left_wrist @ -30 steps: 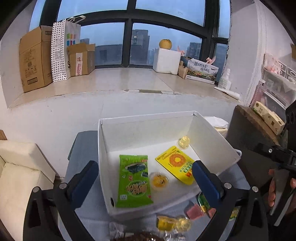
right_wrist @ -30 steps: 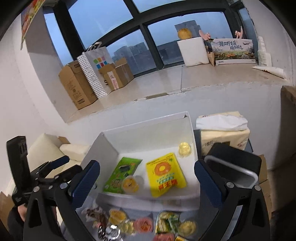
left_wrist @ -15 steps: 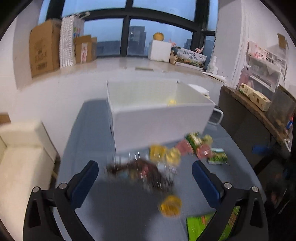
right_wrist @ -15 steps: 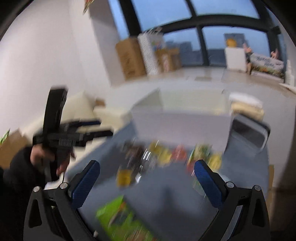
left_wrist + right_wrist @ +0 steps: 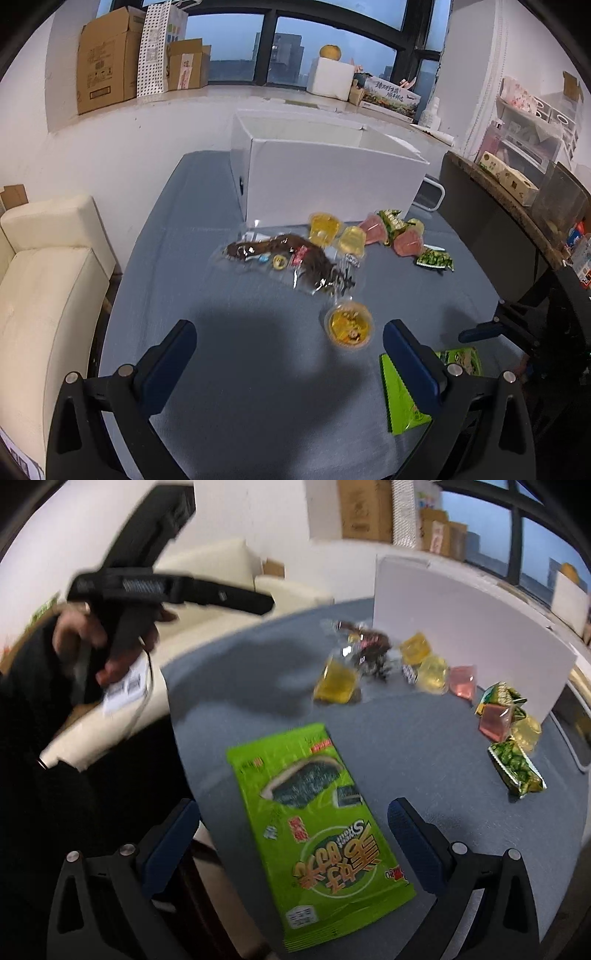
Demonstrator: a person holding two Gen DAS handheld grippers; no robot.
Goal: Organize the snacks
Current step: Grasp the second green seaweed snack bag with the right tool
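A white box (image 5: pixel 325 173) stands at the far side of the grey-blue table (image 5: pixel 258 369). In front of it lie several jelly cups (image 5: pixel 325 229), a clear bag of dark snacks (image 5: pixel 291 258), small green packets (image 5: pixel 436 260) and a yellow fruit cup (image 5: pixel 349 325). A green seaweed packet (image 5: pixel 317 830) lies flat at the near table edge, between the fingers of my open right gripper (image 5: pixel 295 830); it also shows in the left wrist view (image 5: pixel 402 395). My left gripper (image 5: pixel 288 350) is open and empty above the bare table.
A cream sofa (image 5: pixel 44 280) stands left of the table. A dark cabinet (image 5: pixel 495 229) with boxes stands on the right. Cardboard boxes (image 5: pixel 107 59) sit on the window ledge behind. A white-framed stool (image 5: pixel 432 192) is beside the box.
Both grippers pulled back from above the box toward the near side of the table and dropped lower. The right gripper now hangs over the green seaweed packet.
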